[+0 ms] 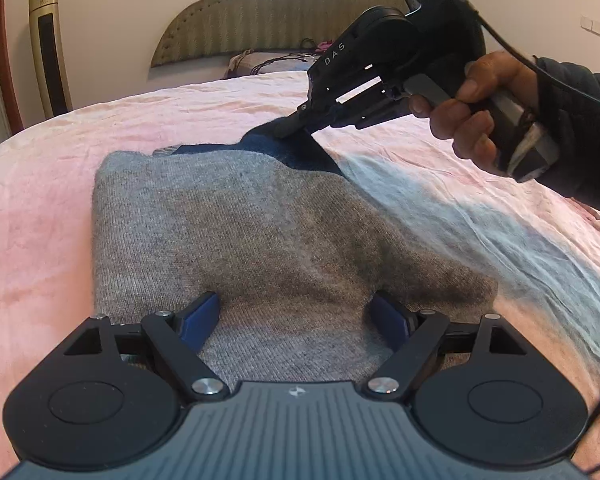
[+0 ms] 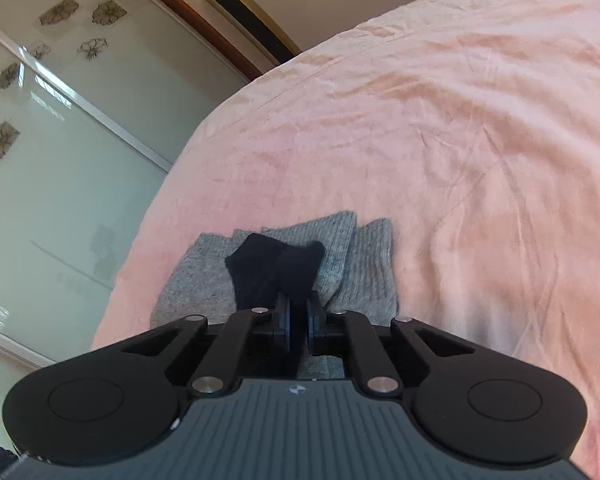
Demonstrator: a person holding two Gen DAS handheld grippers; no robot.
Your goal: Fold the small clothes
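Observation:
A grey knitted garment [image 1: 240, 220] lies folded on the pink bed sheet [image 1: 40, 200], with a dark navy part [image 1: 296, 152] at its far end. My left gripper [image 1: 296, 312] stands open over the garment's near edge, its blue pads [image 1: 204, 316] wide apart and grey knit lying between them. My right gripper [image 1: 296, 124], held by a person's hand [image 1: 472, 112], is shut on the navy part. In the right wrist view the navy cloth [image 2: 276, 264] bunches out of the right gripper [image 2: 298, 308] above the grey garment [image 2: 204, 276].
The pink sheet [image 2: 460, 160] spreads wide around the garment. A padded headboard [image 1: 284, 12] and a patterned pillow [image 1: 260, 62] are at the far end. A gold tower unit [image 1: 50, 48] and a glass sliding door [image 2: 60, 140] stand beyond the bed's edge. A black cable [image 1: 572, 88] trails from the right gripper.

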